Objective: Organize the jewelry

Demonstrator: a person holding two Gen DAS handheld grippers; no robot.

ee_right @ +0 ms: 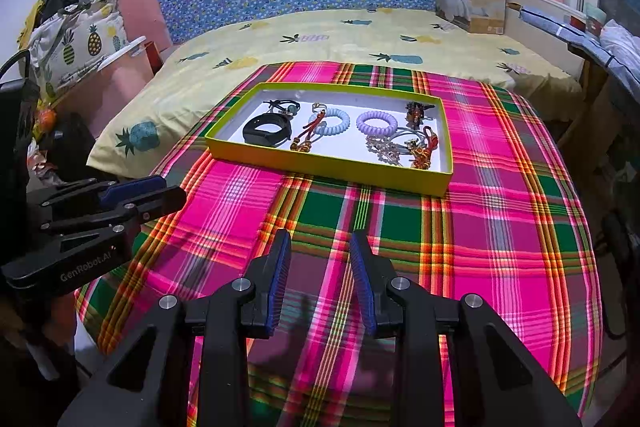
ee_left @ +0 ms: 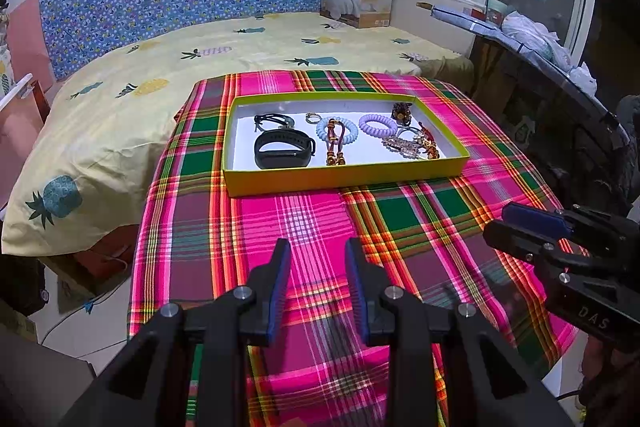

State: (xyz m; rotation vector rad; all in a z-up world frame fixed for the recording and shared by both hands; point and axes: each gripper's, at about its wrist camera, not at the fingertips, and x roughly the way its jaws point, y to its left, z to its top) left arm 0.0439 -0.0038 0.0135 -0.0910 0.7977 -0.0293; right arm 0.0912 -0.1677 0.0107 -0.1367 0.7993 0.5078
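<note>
Both grippers sit nearest my cameras: the left gripper (ee_left: 318, 247) and the right gripper (ee_right: 320, 239) each hang over the near edge of the table (ee_left: 420, 223), jaws spread and carrying nothing. I judge this a staging posture, low and level so that each camera looks forward along the plaid cloth toward the work.

Largest item: one yellow-rimmed tray (ee_left: 344, 181), set near the far edge of the table, probably to keep all jewelry in one container within reach of either gripper.

Contents, as counted in descending size:
- one black wristband (ee_left: 284, 149), at the tray's left end;
- two coiled hair rings, pale blue (ee_left: 336, 131) and lilac (ee_left: 378, 124), mid-tray;
- one tasselled cord (ee_left: 333, 145) lying across the blue ring;
- one black corded piece (ee_left: 274, 120), far left corner;
- one tangled cluster (ee_left: 414, 143) at the right end; I cannot separate its pieces.
</note>
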